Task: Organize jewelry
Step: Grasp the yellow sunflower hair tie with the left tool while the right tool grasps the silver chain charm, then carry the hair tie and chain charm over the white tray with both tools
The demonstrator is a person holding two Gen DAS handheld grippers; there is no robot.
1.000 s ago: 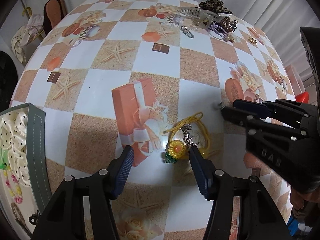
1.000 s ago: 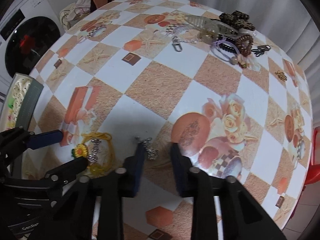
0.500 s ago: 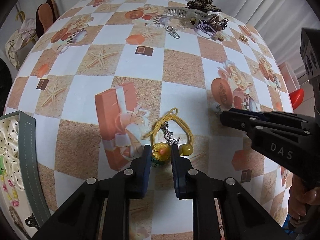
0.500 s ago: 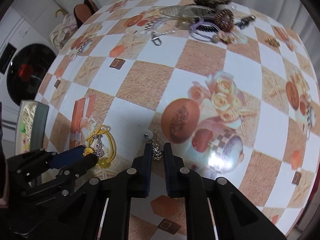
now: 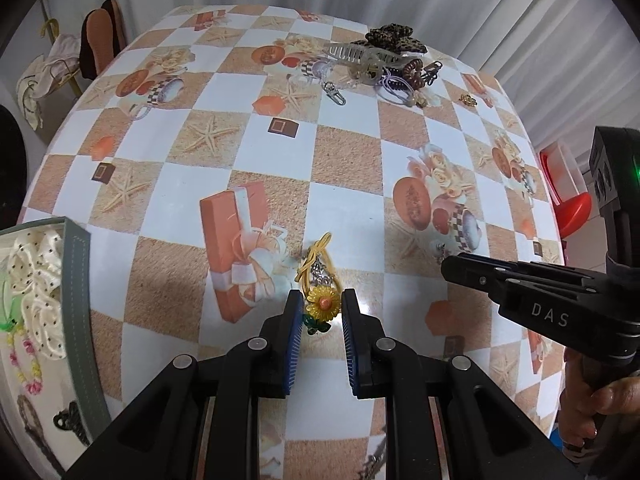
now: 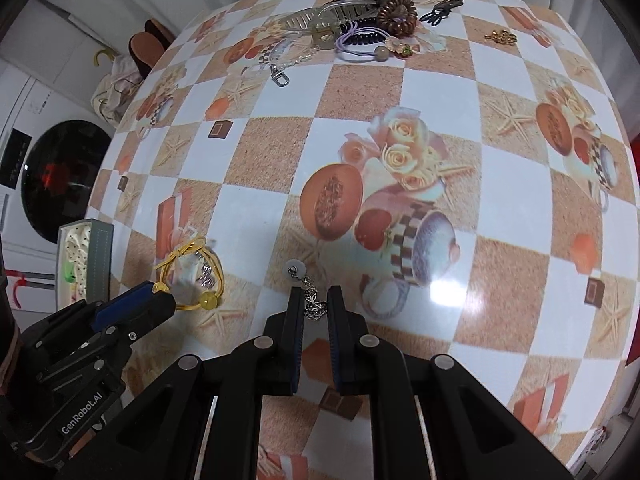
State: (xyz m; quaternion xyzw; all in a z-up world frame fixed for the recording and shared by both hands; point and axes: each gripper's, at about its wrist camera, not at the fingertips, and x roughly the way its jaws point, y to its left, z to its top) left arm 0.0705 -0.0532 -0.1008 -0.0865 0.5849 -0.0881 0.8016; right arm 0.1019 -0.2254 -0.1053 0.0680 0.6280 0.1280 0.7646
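2 grippers are engaged at once, each on a separate piece of jewelry. The left gripper (image 5: 319, 312) has its fingers closed in on the sunflower charm of a yellow hair tie (image 5: 320, 300); the pads flank the flower closely, though firm contact on both sides cannot be confirmed. The tie's cord loop trails forward, seemingly lying on the bench (image 5: 352, 160). The right gripper (image 6: 314, 310) is clenched on a small silver chain earring (image 6: 310, 300), whose round disc end rests on the bench just ahead of the fingertips.

Step in hand, as judged: pick-up of both pieces for transfer to storage. A grey-rimmed jewelry box (image 5: 76, 300), already holding polka-dot fabric ties and bead strands, sits at the left edge of the bench, near the left gripper. The next move likely calls for lifting both items clear without snagging the cord or chain, then carrying them to the box.

1 cluster of unsorted accessories (image 6: 360, 28) remains at the far edge of the bench: claw clip, spiral ties, leopard-print scrunchie, metal clasps.

Legible writing: "DAS" on the right gripper body in the left wrist view; "GenRobot.AI" on the left gripper body in the right wrist view.
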